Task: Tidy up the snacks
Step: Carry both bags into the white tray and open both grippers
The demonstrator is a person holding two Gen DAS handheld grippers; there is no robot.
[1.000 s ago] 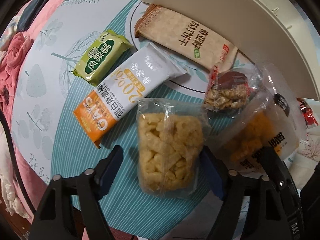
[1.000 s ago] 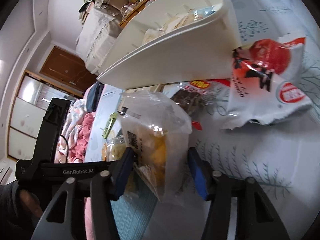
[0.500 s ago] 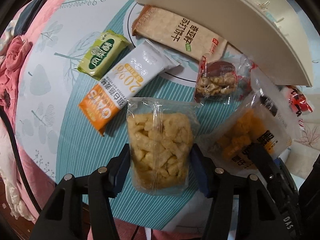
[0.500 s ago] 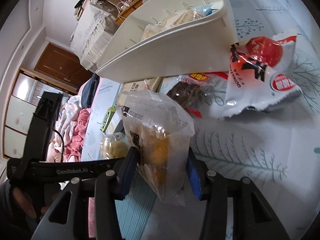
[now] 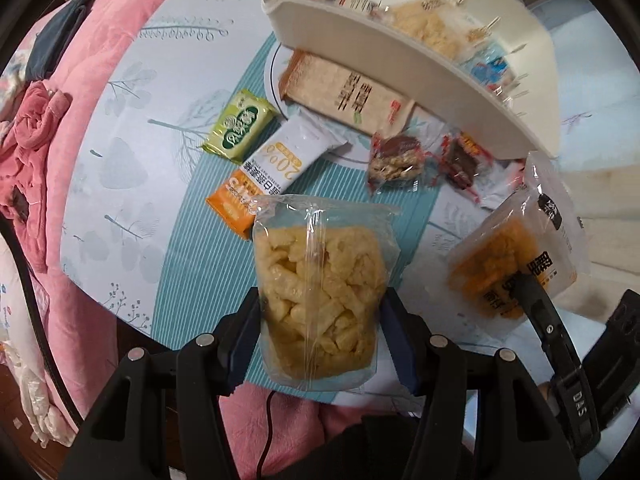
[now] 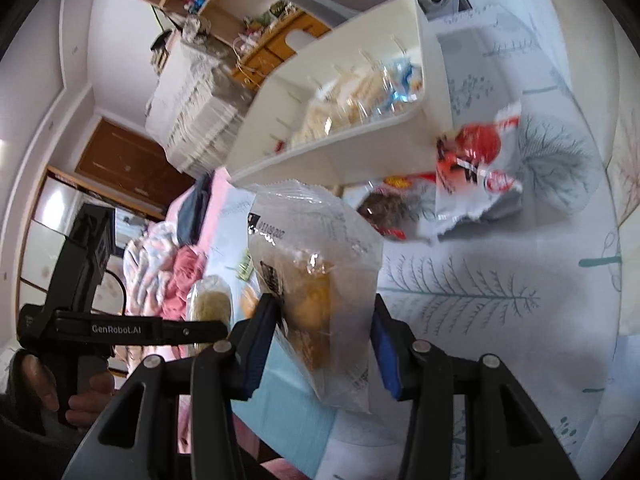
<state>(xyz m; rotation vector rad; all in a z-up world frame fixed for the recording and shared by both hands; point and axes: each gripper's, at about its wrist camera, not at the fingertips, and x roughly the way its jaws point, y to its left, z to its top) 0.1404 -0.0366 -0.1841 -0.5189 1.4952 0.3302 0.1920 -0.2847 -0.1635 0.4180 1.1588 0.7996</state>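
While both bags hang clear of the table, these are the risks as I read them.

Left grip: my left gripper (image 5: 320, 330) is clamped partway closed on a clear bag of pale puffed sticks (image 5: 320, 292), pads pressing the bag's 2 sides low down, top seal loose above.
Right grip: my right gripper (image 6: 322, 336) is pinched partway closed on a clear bag of orange snacks (image 6: 316, 280); in the left view the same bag (image 5: 516, 256) hangs off to the right.
Bin: white bin (image 5: 400, 64) sits on the table beyond the loose packs, with a few snacks inside already.
Slip risk: both films look slick and air-filled; I judge a bag could slide out if I tilt or swing fast.
Crush risk: squeezing harder to stop a slip would likely break the sticks.
Rim risk: the bin's near wall stands tall; a bag carried low could catch on the rim and peel free.
Collision risk: 2 bags travelling to 1 bin together could bump; I would stagger them.
Clutter below: green packet (image 5: 240, 130), oat bar (image 5: 276, 168), long cracker pack (image 5: 348, 96) and small red-trimmed nut pack (image 5: 394, 162) lie under the path; a dropped bag would scatter them.
Table edge: cloth edge is close beneath the left bag; a drop here could go to the floor.
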